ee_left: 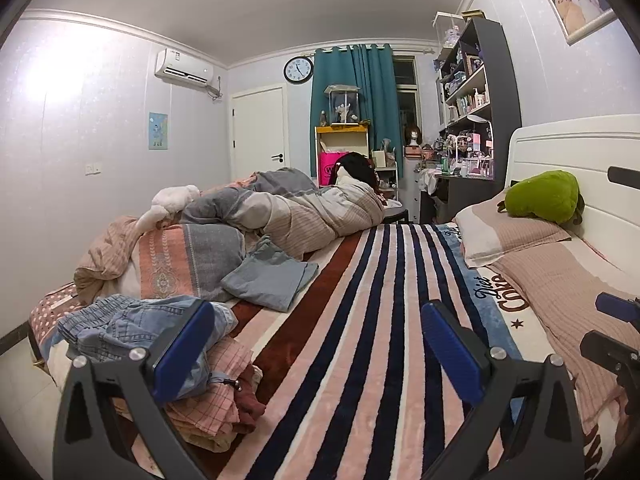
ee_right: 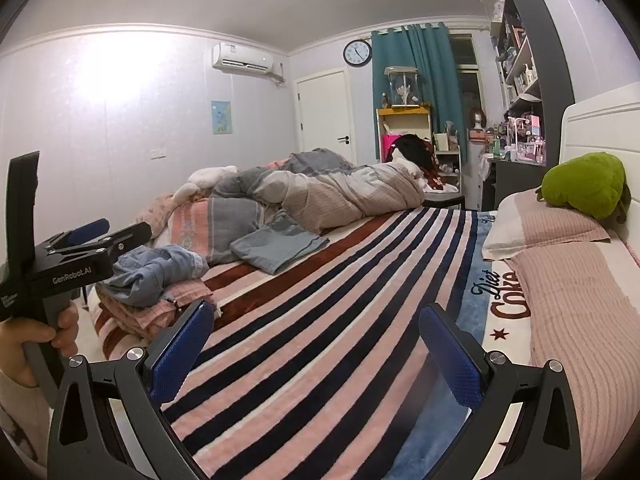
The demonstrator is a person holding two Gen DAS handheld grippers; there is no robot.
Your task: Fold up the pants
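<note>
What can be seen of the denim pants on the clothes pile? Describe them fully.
The denim pants are light blue, faded, with an elastic gathered waistband and stitched seams. They lie crumpled, unfolded, on top of a pile of pink checked clothes at the bed's left edge. Neither hand-held gripper holds them; the left hand-held gripper is open beside them.

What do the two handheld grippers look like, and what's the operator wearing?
Both are matte black frames with silver screws at the finger joints. The left gripper and right gripper carry blue textured pads on angular black fingers. The right wrist view shows the left unit's body with white "GenRobot.AI" lettering and a black pistol-style handle. The hand on it emerges from a light knit sleeve. No cables visible.
</note>
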